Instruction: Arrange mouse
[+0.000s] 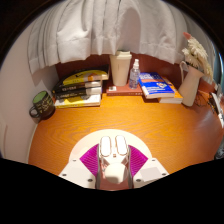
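- Two purple pads (91,157) line the inner faces of the tool (114,160), and both fingers press against the sides of a white mouse (114,158), so the tool is clamped on it.
- Held this way, the mouse sits between the fingers at their tips, with its two buttons and the wheel facing up and its nose pointing away, above the near part of the orange wooden surface (120,120).
- Beyond the mouse, the surface runs bare to a row of things along its far edge.
- Far beyond the mouse and to its left stands a dark round jar (42,103), and next to it a stack of books (78,90) with a yellow cover on top.
- Straight beyond the mouse stands an upright pale carton (121,68), with a small clear bottle (135,73) just beside it on the right.
- To the right of the bottle lies a blue book (157,86), and past that a tall white box (190,84) stands upright.
- Behind the whole row hangs a white curtain (110,25).
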`<act>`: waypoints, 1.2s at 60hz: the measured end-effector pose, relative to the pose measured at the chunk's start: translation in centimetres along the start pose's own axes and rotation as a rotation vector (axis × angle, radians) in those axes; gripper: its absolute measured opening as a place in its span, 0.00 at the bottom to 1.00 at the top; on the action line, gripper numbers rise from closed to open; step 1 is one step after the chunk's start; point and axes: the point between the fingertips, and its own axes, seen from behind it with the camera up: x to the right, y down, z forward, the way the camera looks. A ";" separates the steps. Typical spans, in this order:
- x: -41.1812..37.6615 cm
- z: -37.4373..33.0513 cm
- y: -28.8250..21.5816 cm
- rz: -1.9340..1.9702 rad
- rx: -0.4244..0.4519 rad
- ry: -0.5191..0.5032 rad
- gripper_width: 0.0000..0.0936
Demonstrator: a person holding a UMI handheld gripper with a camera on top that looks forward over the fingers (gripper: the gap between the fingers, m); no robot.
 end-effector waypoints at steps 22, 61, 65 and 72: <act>0.2 1.3 3.0 0.026 -0.036 0.040 0.72; 6.6 -22.4 -3.0 -0.009 0.208 0.001 0.92; 7.7 -24.2 -2.7 -0.013 0.231 0.005 0.92; 9.3 -26.5 -1.3 0.001 0.244 0.000 0.92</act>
